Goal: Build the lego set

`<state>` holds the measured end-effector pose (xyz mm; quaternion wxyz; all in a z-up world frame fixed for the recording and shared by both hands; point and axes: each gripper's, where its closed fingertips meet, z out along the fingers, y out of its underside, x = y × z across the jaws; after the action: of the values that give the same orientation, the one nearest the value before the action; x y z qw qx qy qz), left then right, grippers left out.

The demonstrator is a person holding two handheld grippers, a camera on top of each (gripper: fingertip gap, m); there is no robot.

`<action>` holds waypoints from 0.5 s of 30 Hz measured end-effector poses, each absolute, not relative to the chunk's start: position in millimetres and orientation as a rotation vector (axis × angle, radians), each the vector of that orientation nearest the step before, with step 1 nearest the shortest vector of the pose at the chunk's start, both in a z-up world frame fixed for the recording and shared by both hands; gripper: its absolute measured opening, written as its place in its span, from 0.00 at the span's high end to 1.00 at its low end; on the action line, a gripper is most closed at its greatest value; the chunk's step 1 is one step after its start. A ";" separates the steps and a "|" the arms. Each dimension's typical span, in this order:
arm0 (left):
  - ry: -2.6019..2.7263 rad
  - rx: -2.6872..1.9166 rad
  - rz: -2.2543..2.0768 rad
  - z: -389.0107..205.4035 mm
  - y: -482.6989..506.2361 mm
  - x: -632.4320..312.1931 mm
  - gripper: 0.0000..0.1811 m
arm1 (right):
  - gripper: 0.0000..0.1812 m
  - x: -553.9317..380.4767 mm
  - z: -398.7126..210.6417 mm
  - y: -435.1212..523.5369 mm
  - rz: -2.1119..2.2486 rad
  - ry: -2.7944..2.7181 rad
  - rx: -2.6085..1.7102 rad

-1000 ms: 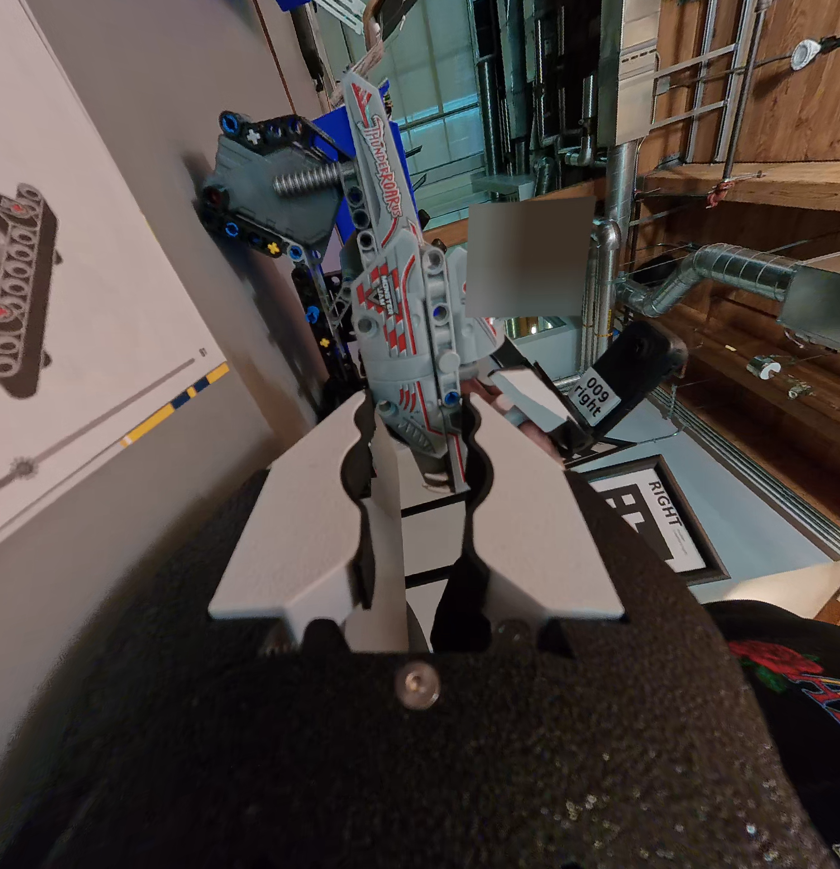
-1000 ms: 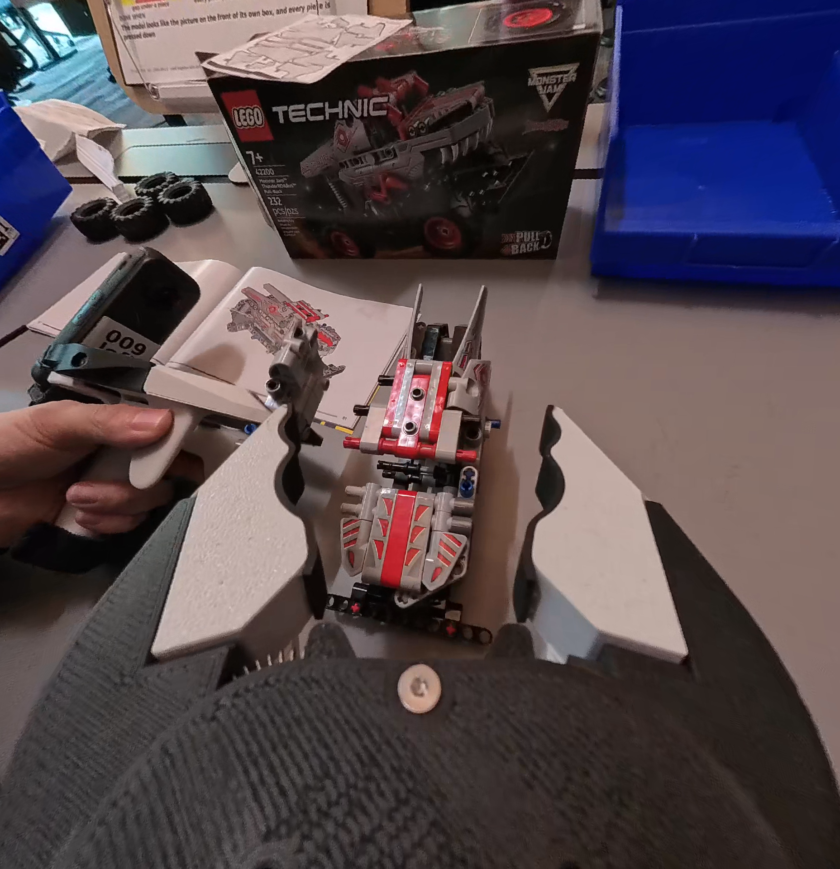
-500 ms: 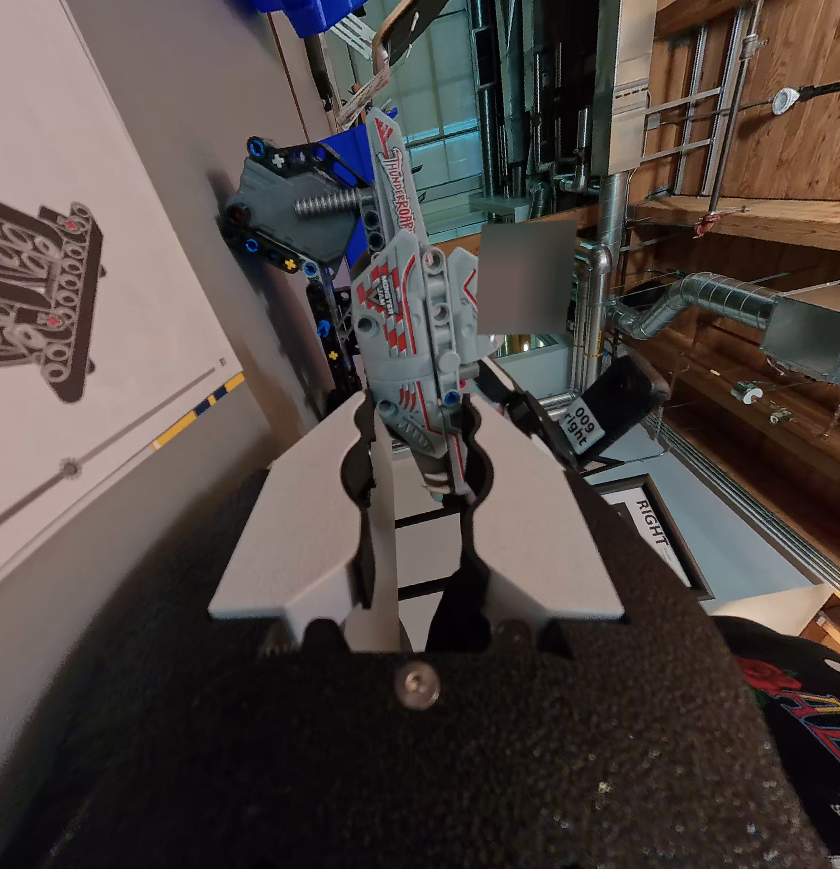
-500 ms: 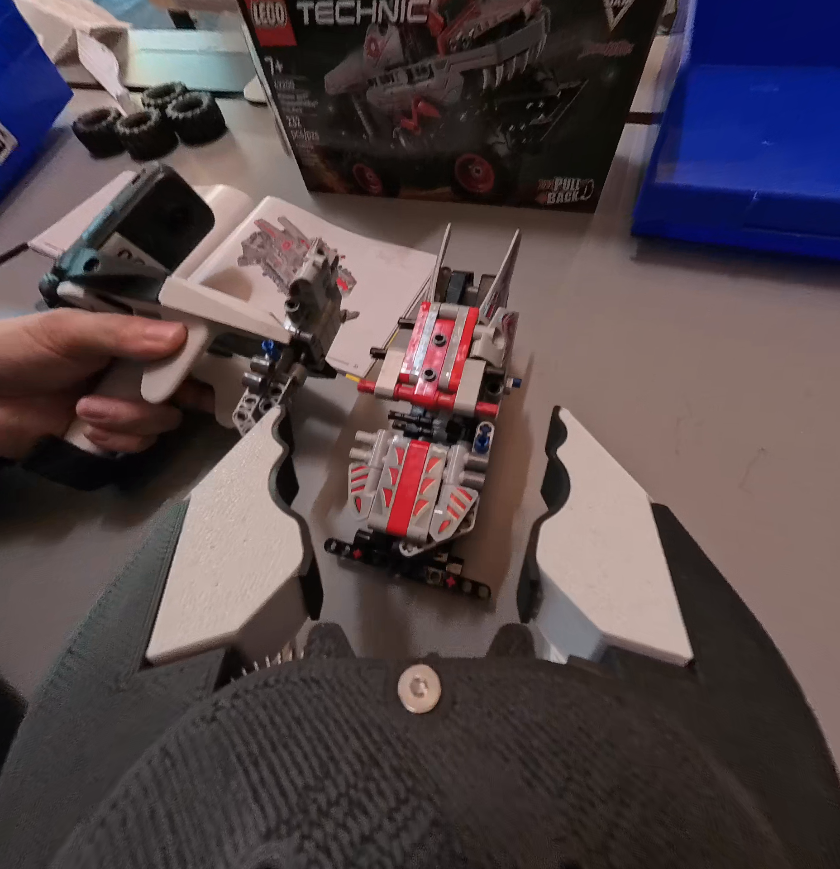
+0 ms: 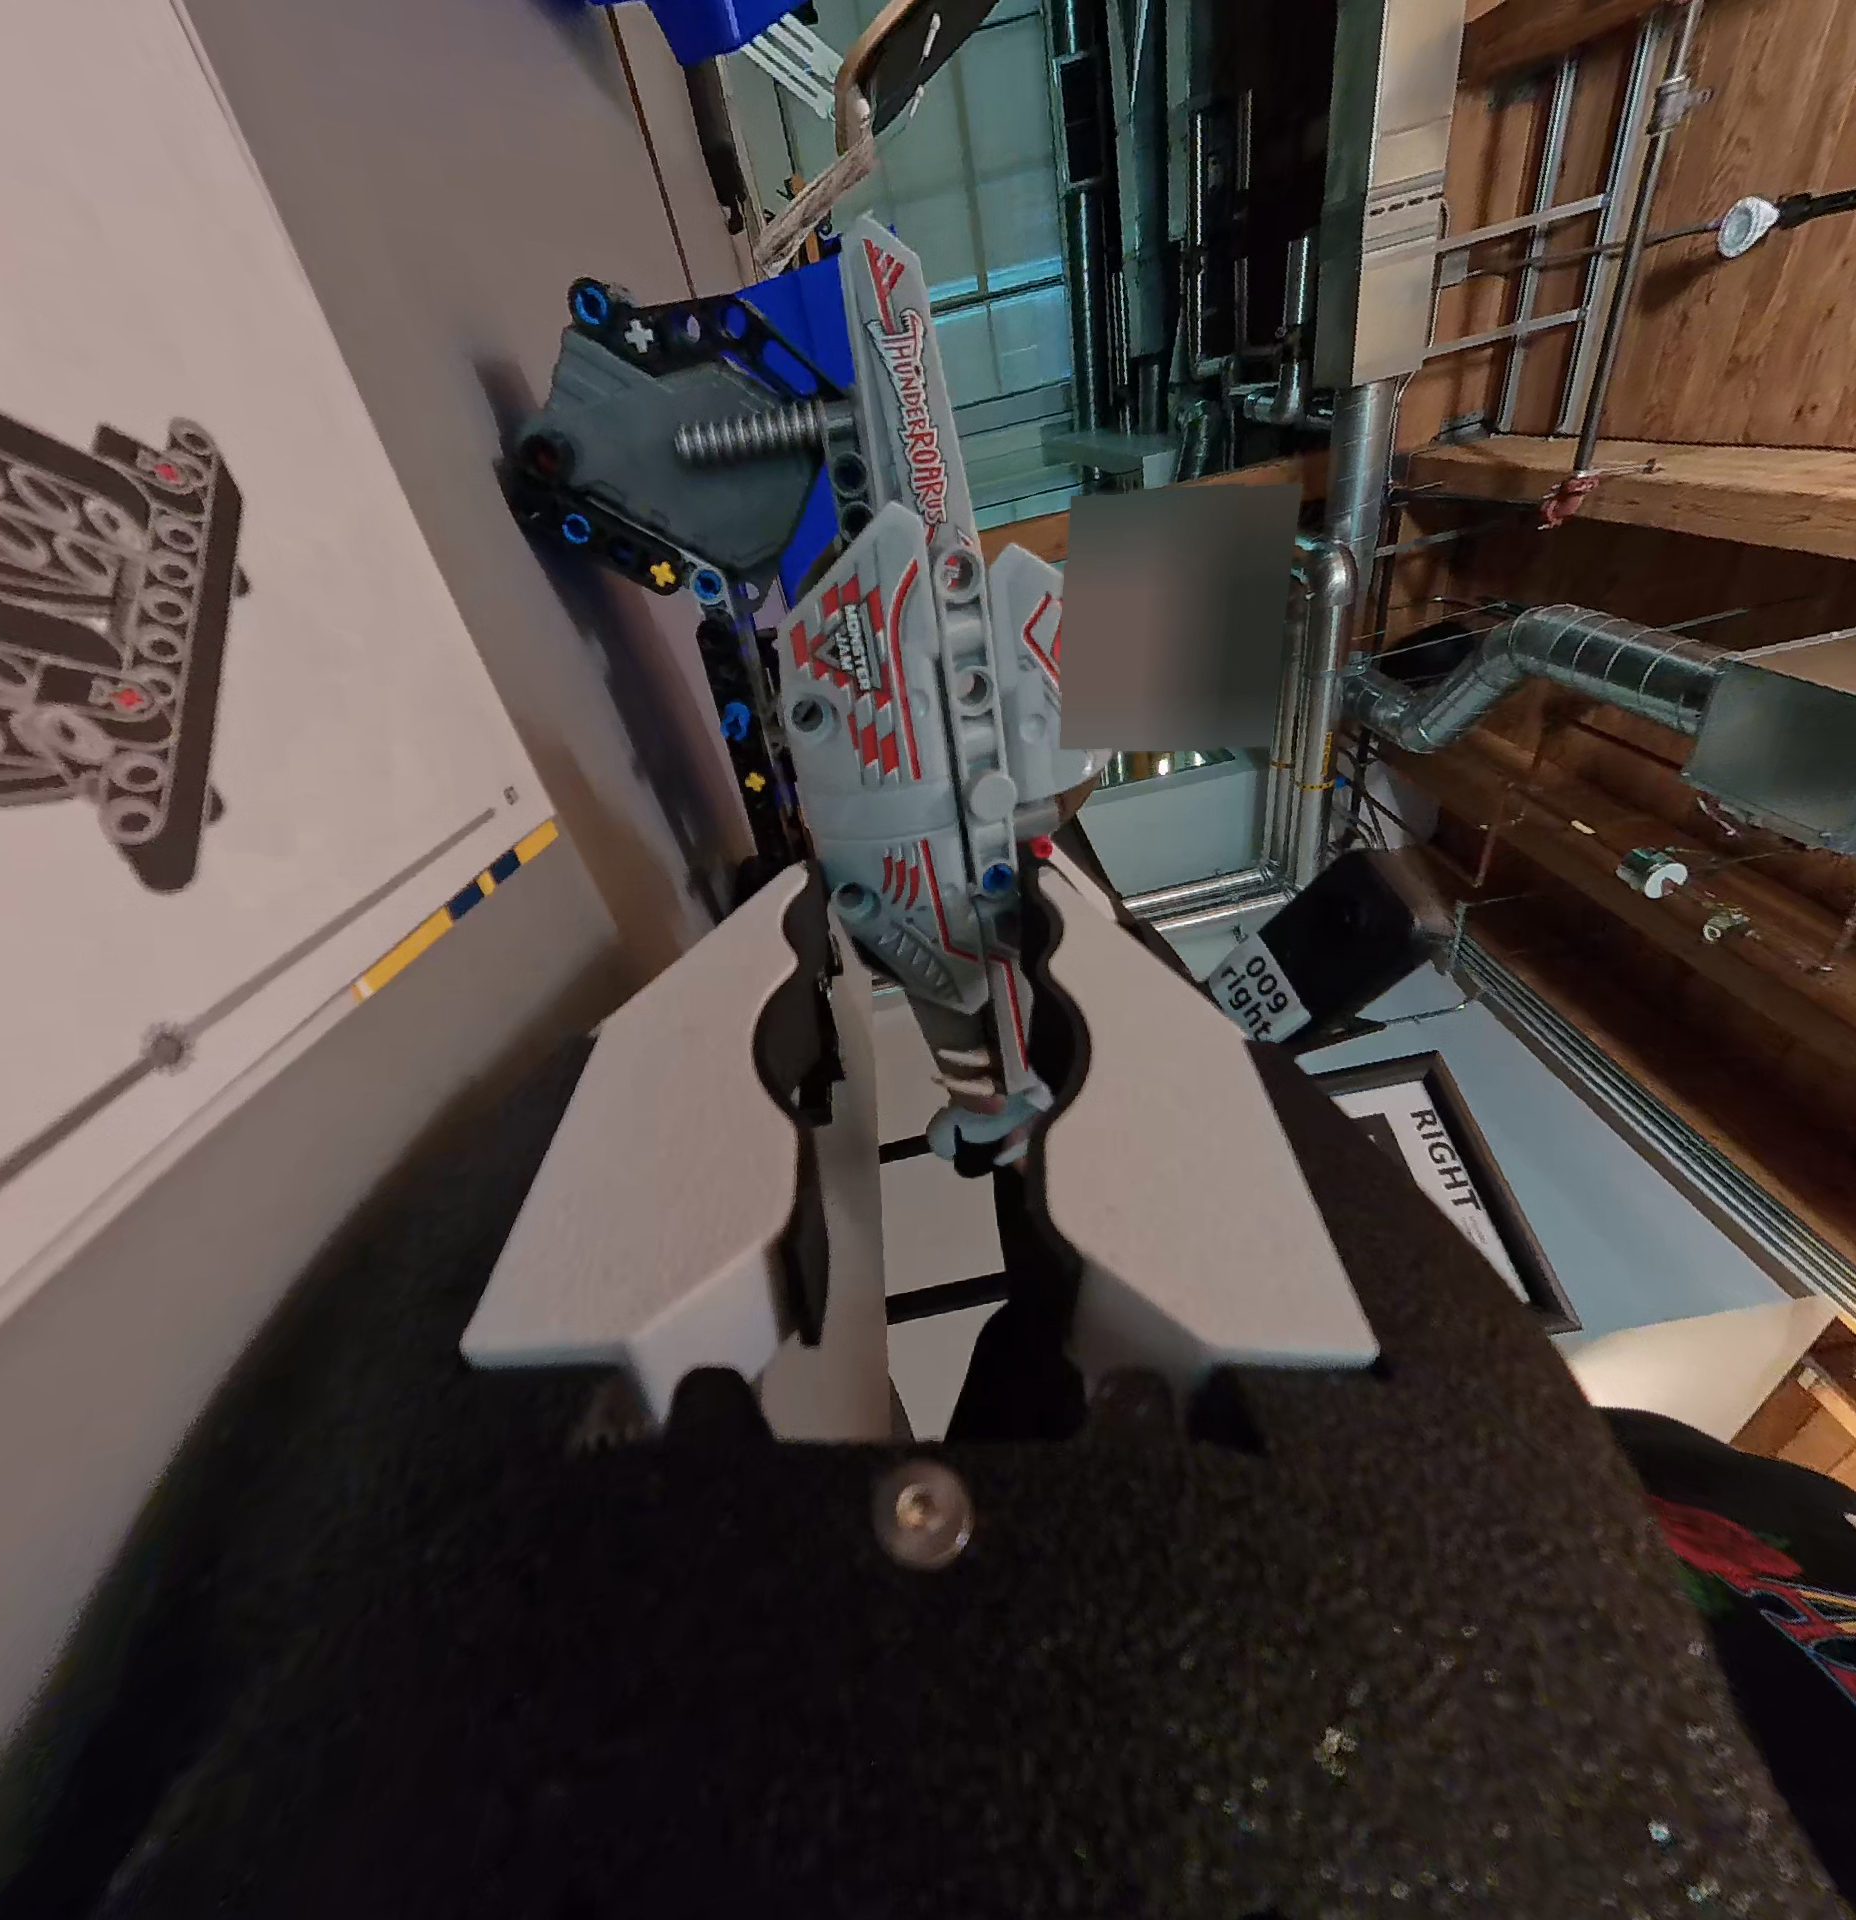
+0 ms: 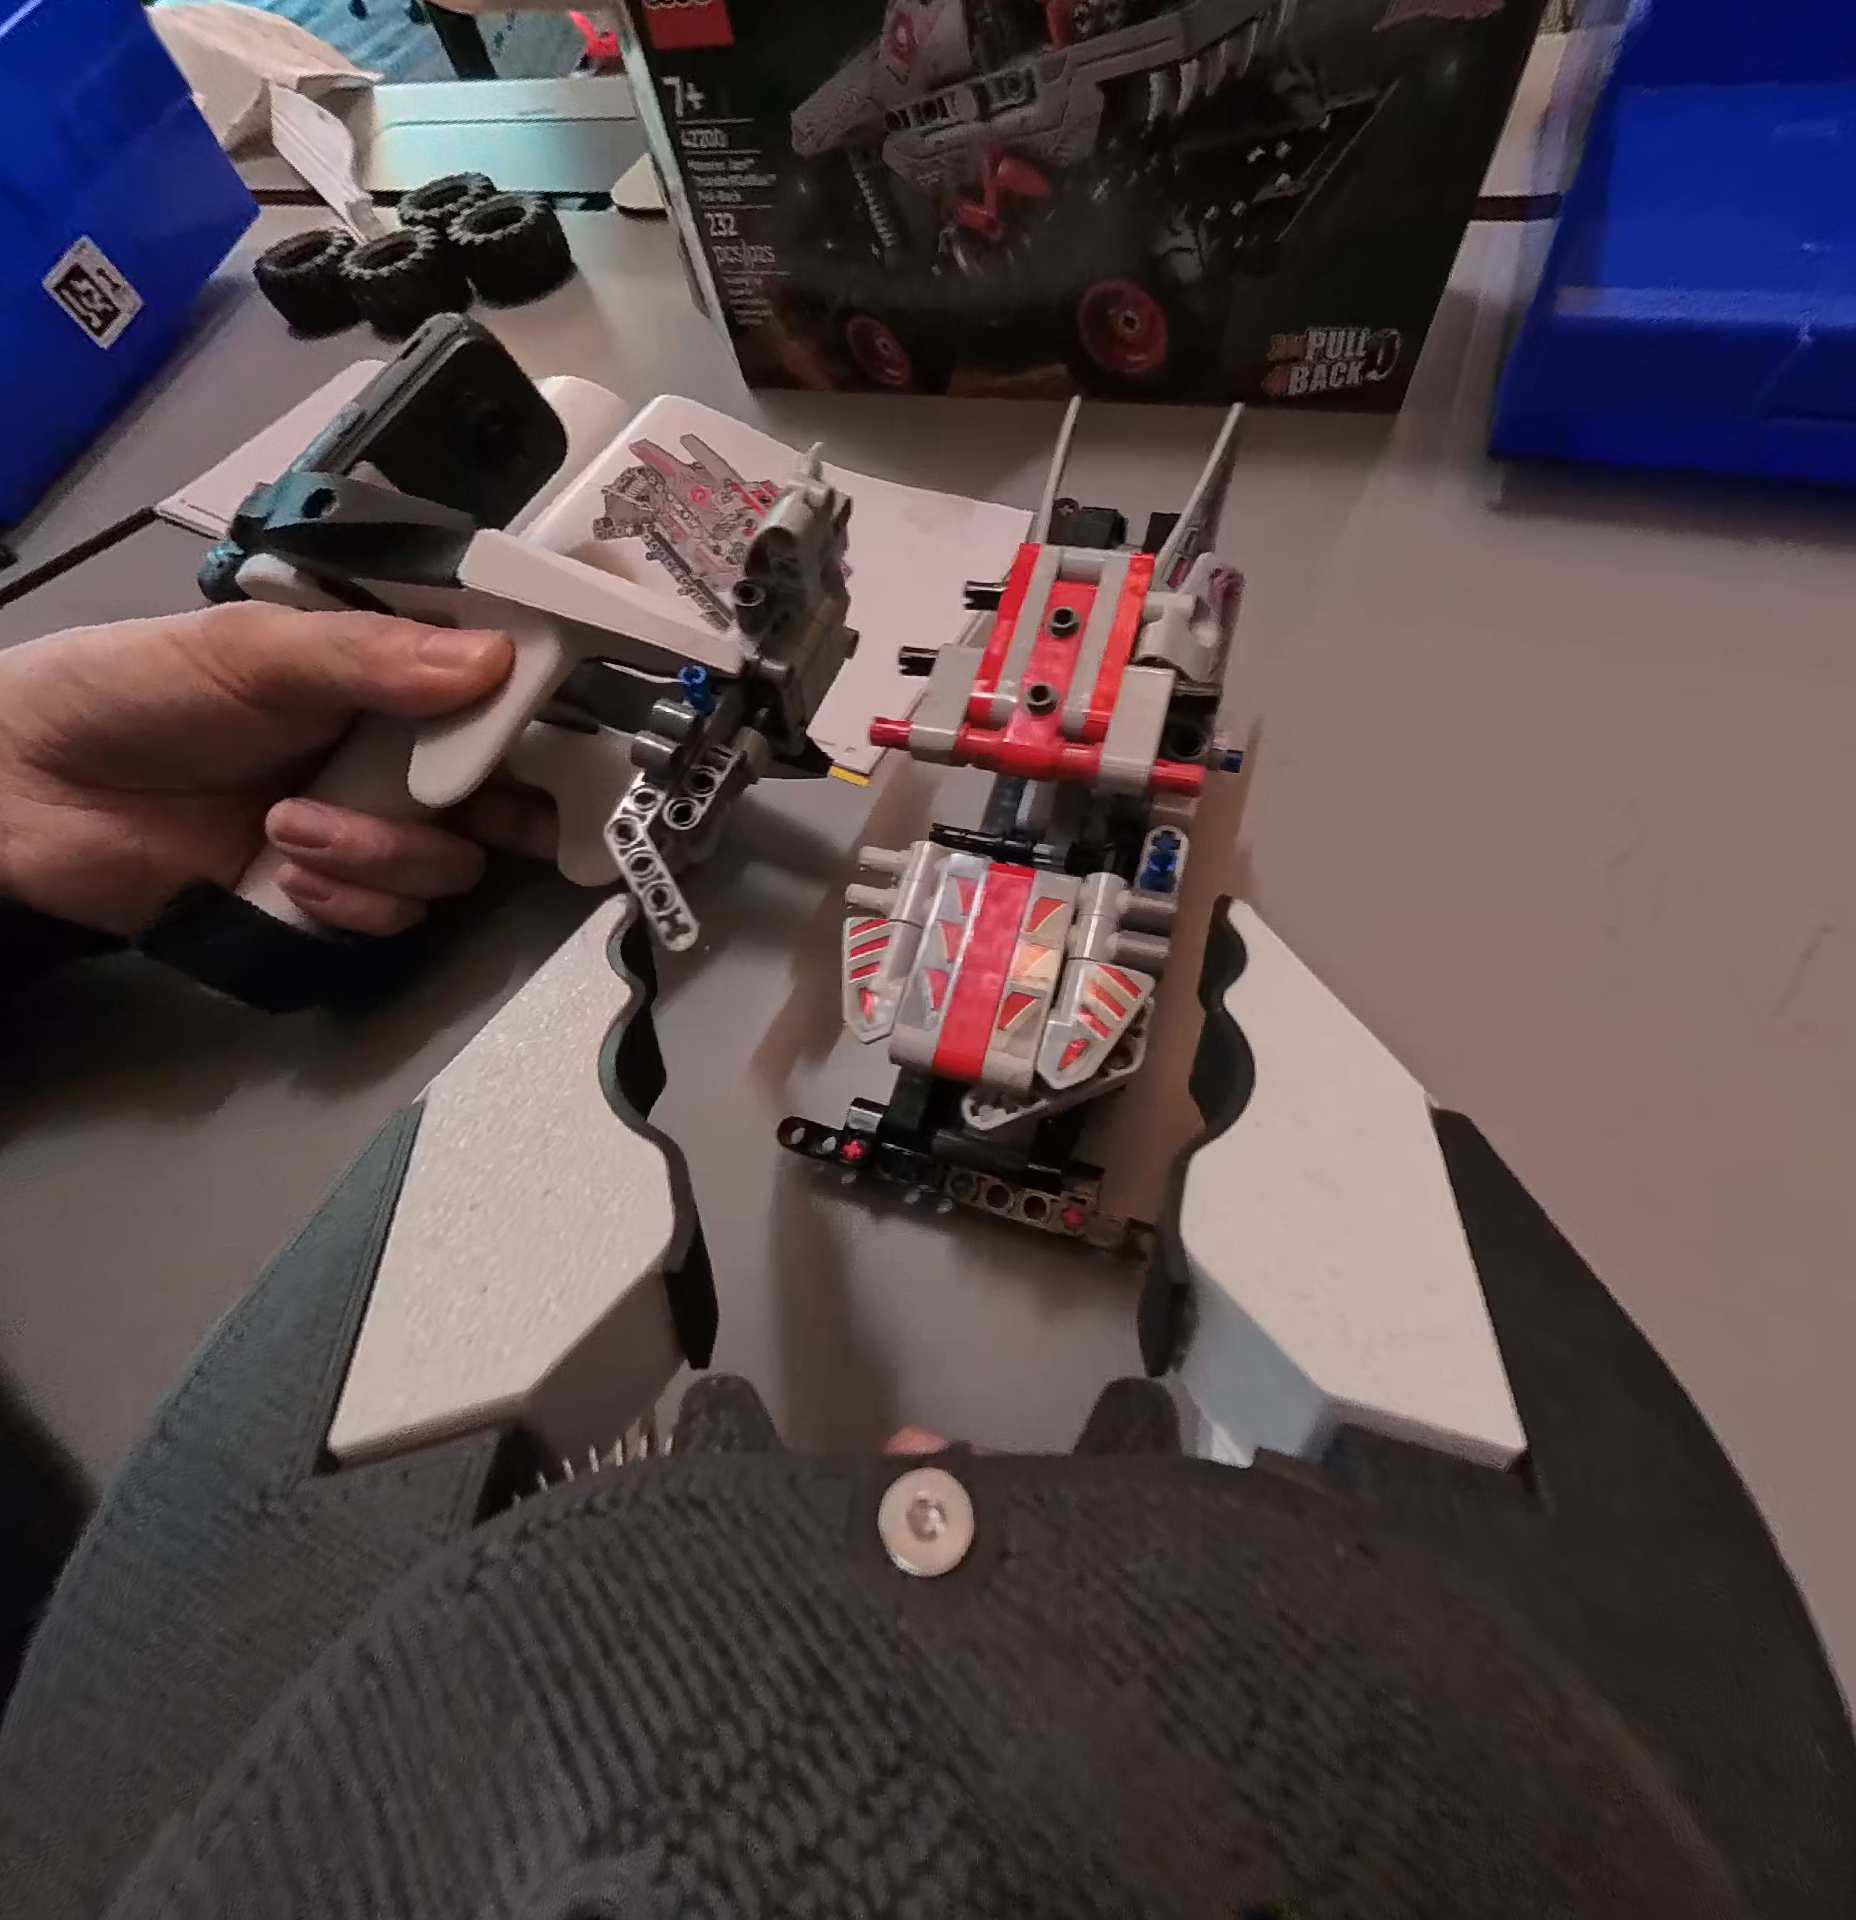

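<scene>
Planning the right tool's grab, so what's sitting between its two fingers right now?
In the right wrist view, the right tool is open, and the red-and-grey truck body lies on the table between its fingers, touching neither.

We count two white two-finger grippers: the left gripper (image 6: 799, 665), at the left of the scene, and the right gripper (image 6: 929, 1039), at the near edge. One hand (image 6: 228, 748) shows. Two grey-and-red brick assemblies are present: a side-panel subassembly (image 5: 903, 748) and a truck body (image 6: 1038, 831) at centre. Four black knobbly rubber tyres (image 6: 415, 260) lie far left. We find one printed cardboard box (image 6: 1090, 187), one open instruction booklet (image 6: 903, 540) and two blue plastic bins: far left (image 6: 72, 260), far right (image 6: 1713, 260).
</scene>
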<state>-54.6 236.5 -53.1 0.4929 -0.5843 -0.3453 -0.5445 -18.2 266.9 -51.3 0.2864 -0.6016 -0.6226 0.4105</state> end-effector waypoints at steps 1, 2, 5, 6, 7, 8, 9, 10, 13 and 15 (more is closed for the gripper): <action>-0.835 -1.420 -1.313 -53.5 236.4 -55.0 0.81 | 0.43 -18.1 -50.9 265.5 1.095 -1.667 -1.600; -0.832 -1.425 -1.306 -54.0 236.2 -55.1 0.81 | 0.43 -18.3 -50.3 265.5 1.087 -1.661 -1.592; -0.832 -1.423 -1.295 -54.3 235.2 -56.4 0.81 | 0.43 -17.3 -47.6 268.6 1.060 -1.625 -1.556; -0.833 -1.421 -1.297 -54.2 234.7 -56.4 0.81 | 0.44 -16.1 -47.7 268.8 1.061 -1.613 -1.552; -0.834 -1.421 -1.297 -54.2 234.3 -56.2 0.81 | 0.44 -14.7 -48.5 267.1 1.073 -1.608 -1.553; -0.835 -1.423 -1.297 -54.4 234.2 -56.0 0.81 | 0.44 -13.1 -50.0 264.5 1.088 -1.606 -1.556; -0.836 -1.425 -1.298 -54.4 234.4 -55.7 0.81 | 0.44 -11.6 -51.7 263.1 1.094 -1.600 -1.561; -0.837 -1.422 -1.302 -53.9 234.7 -55.4 0.81 | 0.44 -10.4 -52.7 263.1 1.090 -1.588 -1.559; -0.827 -1.424 -1.319 -51.7 237.2 -52.9 0.81 | 0.48 -9.9 -50.7 265.1 1.077 -1.536 -1.510; -0.810 -1.410 -1.326 -46.8 239.9 -50.0 0.81 | 0.48 -10.2 -50.8 264.9 1.068 -1.528 -1.489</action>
<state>-50.0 239.9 -46.8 0.4985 -0.5825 -0.3347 -0.5478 -10.2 264.9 -50.8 0.3687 -0.5801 -0.5954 0.4161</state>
